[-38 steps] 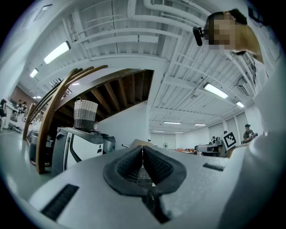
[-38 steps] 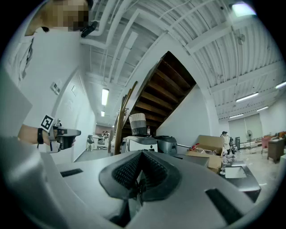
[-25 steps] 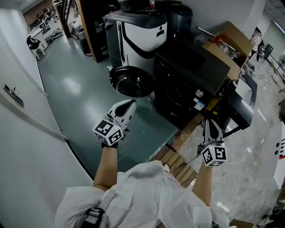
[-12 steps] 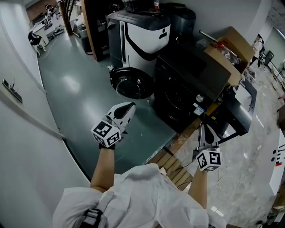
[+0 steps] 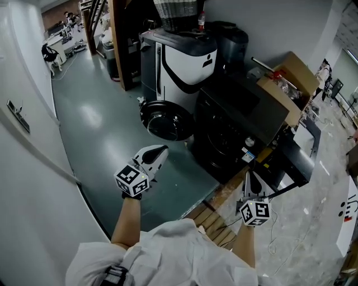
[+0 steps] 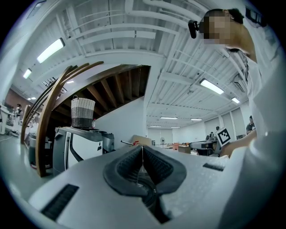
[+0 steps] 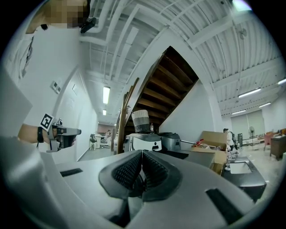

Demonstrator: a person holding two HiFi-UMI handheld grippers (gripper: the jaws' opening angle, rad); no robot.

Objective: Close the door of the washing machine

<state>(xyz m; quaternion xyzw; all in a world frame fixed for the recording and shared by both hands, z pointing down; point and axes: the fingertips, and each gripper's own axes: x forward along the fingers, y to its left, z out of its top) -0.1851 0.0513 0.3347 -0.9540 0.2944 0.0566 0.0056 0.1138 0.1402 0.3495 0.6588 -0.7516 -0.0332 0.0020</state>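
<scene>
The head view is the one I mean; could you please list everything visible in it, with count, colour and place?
front-loading washing machine: one, black, centre right
round washing machine door: one, black, swung open at its left
boxy appliance: one, white and dark grey, behind the door
woven basket: one, grey, atop that appliance
cardboard box: one, brown, right of the washing machine
wooden slatted pallet: one, brown, before the washing machine
floor: teal, left half
left gripper: one, white, shut, empty, lower left
right gripper: one, white, shut, empty, lower right
person's shirt: one, white, bottom edge
</scene>
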